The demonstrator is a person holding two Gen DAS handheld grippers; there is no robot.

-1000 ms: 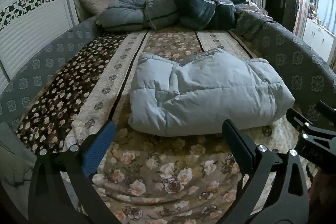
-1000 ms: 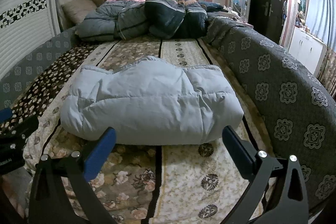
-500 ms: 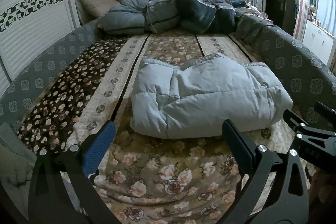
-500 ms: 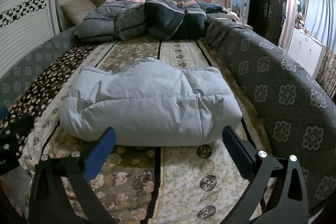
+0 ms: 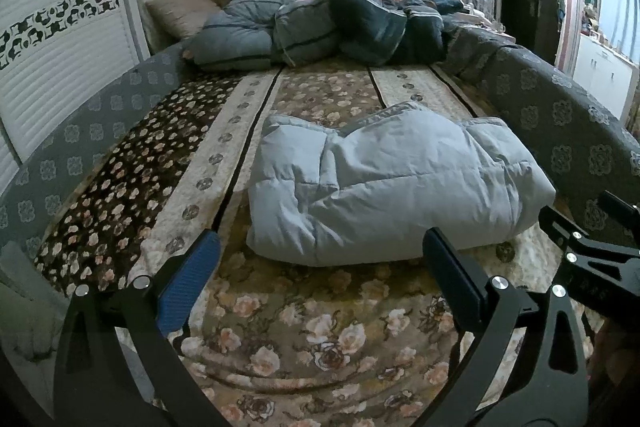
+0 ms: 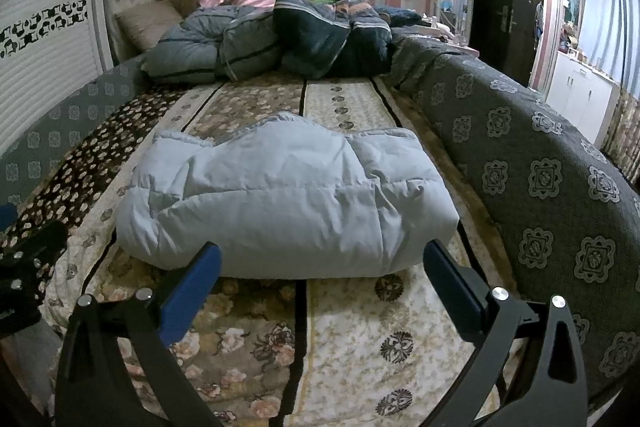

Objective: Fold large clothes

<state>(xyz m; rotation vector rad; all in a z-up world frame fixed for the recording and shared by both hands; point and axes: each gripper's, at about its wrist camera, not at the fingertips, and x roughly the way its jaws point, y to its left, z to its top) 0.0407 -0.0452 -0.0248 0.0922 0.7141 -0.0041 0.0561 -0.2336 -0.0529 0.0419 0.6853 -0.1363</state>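
A pale blue puffy down jacket (image 5: 392, 183) lies folded into a thick bundle on the floral bedspread (image 5: 304, 315); it also shows in the right wrist view (image 6: 288, 203). My left gripper (image 5: 320, 247) is open and empty, a little in front of the bundle's near left edge. My right gripper (image 6: 322, 259) is open and empty, just short of the bundle's near edge. The right gripper's frame (image 5: 592, 255) shows at the right edge of the left wrist view, and the left gripper's frame (image 6: 24, 267) at the left edge of the right wrist view.
A heap of dark blue and grey quilts (image 5: 320, 27) and a pillow (image 5: 180, 11) lie at the head of the bed. A grey patterned cover (image 6: 540, 163) rises along the right side. A white ribbed wall panel (image 5: 60, 59) is at left. A white cabinet (image 6: 580, 95) stands at the far right.
Both grippers have drawn back slightly from the folded jacket and stay open. The jacket has not moved.
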